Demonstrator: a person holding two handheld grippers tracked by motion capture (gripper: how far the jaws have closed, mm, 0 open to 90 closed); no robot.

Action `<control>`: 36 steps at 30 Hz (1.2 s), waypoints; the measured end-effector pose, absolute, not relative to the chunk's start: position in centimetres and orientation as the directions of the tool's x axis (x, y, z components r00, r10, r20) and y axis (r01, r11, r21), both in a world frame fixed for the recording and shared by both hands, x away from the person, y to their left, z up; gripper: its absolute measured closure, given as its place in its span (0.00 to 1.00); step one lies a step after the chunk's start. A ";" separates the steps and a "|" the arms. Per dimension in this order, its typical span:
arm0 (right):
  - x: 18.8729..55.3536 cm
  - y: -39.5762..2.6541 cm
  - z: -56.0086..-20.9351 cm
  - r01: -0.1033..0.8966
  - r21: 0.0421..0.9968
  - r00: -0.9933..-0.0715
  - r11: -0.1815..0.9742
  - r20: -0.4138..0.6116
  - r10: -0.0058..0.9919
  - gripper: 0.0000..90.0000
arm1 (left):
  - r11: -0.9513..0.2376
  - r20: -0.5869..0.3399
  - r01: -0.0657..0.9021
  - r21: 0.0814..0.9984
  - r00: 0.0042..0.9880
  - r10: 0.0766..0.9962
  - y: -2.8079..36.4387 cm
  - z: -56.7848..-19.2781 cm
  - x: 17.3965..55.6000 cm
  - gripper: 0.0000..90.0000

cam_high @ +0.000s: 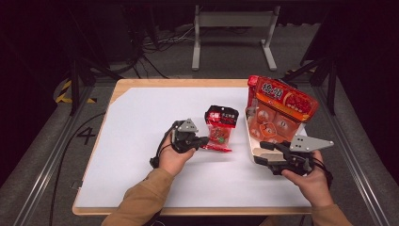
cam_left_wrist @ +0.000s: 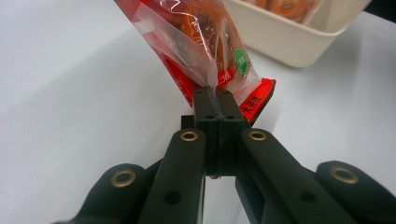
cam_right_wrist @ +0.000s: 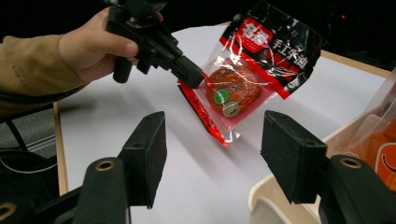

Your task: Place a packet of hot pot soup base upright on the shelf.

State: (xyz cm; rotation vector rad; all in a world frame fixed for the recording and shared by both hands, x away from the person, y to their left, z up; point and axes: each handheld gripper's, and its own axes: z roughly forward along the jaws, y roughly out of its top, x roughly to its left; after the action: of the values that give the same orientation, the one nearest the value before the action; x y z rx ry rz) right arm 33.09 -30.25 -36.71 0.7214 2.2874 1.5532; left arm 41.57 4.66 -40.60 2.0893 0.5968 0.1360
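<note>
Left claw (cam_left_wrist: 212, 95): you've pinched the packet (cam_high: 219, 128) by its edge, tilted off the table (cam_high: 141, 141).
Right claw (cam_right_wrist: 212, 154): wide, empty, beside the tray (cam_high: 251, 143).

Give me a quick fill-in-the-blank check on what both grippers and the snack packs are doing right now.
1. The left gripper is shut on the edge of the small ____ packet.
2. The right gripper has its jaws ____, with nothing between them.
3. The big orange bag stands in the cream ____.
4. The packet's lower corner touches the ____ table sheet.

Missing words: red; open; bin; white
</note>
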 end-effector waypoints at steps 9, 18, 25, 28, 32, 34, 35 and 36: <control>34.2 -28.9 -35.2 0.267 0.930 -0.833 0.254 0.091 0.546 0.40 | -0.430 -0.104 0.285 0.857 0.912 0.397 5.3 -38.3 39.1 1.00; 35.9 -28.2 -34.1 0.309 0.927 -0.817 0.214 0.144 0.558 0.39 | -0.429 -0.053 0.200 0.881 0.943 0.330 5.1 -36.7 36.9 1.00; 36.7 -27.7 -33.6 0.330 0.923 -0.827 0.199 0.181 0.532 0.37 | -0.425 -0.028 0.160 0.891 0.953 0.301 4.8 -36.4 36.0 1.00; 37.0 -27.3 -33.6 0.345 0.918 -0.833 0.194 0.204 0.515 0.37 | -0.418 -0.015 0.137 0.898 0.959 0.282 4.8 -36.3 35.7 1.00; 37.3 -26.6 -33.7 0.356 0.914 -0.843 0.194 0.225 0.488 0.38 | -0.410 -0.006 0.119 0.904 0.964 0.265 4.6 -36.3 35.5 1.00; 37.3 -26.2 -33.5 0.358 0.913 -0.848 0.194 0.232 0.477 0.41 | -0.409 0.000 0.112 0.906 0.965 0.263 4.5 -36.3 35.4 1.00; 37.3 -26.1 -33.4 0.362 0.912 -0.848 0.193 0.236 0.475 0.44 | -0.410 0.004 0.107 0.906 0.965 0.262 4.4 -36.3 35.3 1.00; 37.3 -26.0 -33.3 0.368 0.910 -0.848 0.192 0.243 0.472 0.47 | -0.411 0.009 0.103 0.906 0.965 0.260 4.3 -36.3 35.3 1.00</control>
State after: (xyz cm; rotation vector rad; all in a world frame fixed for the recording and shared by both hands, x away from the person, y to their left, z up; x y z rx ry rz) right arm 37.26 -26.03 -33.31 0.8317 2.3536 1.7546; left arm 35.28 4.34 -36.31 1.9953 0.2587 0.1771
